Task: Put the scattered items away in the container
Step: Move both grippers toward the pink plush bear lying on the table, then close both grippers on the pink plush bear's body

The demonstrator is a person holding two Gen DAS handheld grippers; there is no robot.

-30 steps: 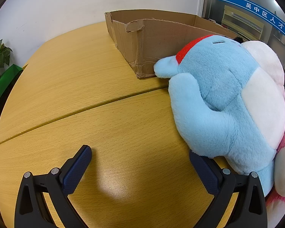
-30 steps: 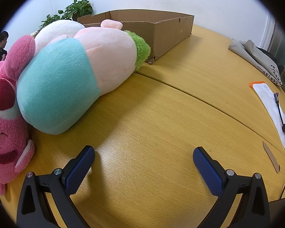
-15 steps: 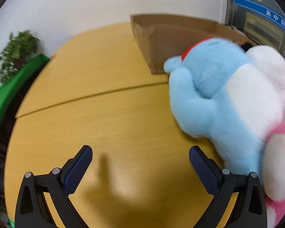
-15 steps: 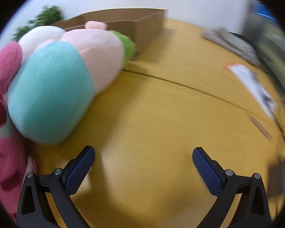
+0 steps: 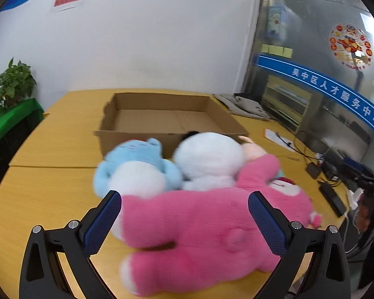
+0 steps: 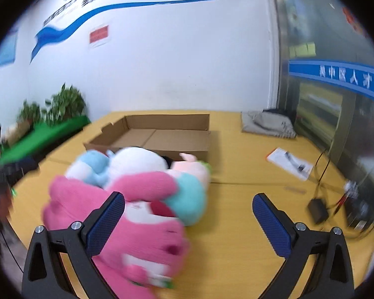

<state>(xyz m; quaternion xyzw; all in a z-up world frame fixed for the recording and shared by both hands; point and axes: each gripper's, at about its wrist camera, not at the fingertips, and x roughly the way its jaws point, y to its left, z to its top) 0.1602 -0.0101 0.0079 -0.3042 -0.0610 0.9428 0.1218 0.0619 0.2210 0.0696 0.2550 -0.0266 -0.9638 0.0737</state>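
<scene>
A shallow open cardboard box stands on the far part of the wooden table, nothing visible in it. In front of it several plush toys lie bunched together: a pink bear nearest, a blue and white toy, a white one, and a teal and pale pink one. My left gripper is open above the pink bear, which shows between its fingers. My right gripper is open, its left finger over the bear's head.
A folded grey cloth lies right of the box. Papers, cables and black adapters sit along the table's right side. Potted plants on a green stand are at the left. The tabletop right of the toys is bare.
Both grippers have risen and pulled back from low over the table. The views now look over the whole toy pile into the box. Both jaws stay open.
</scene>
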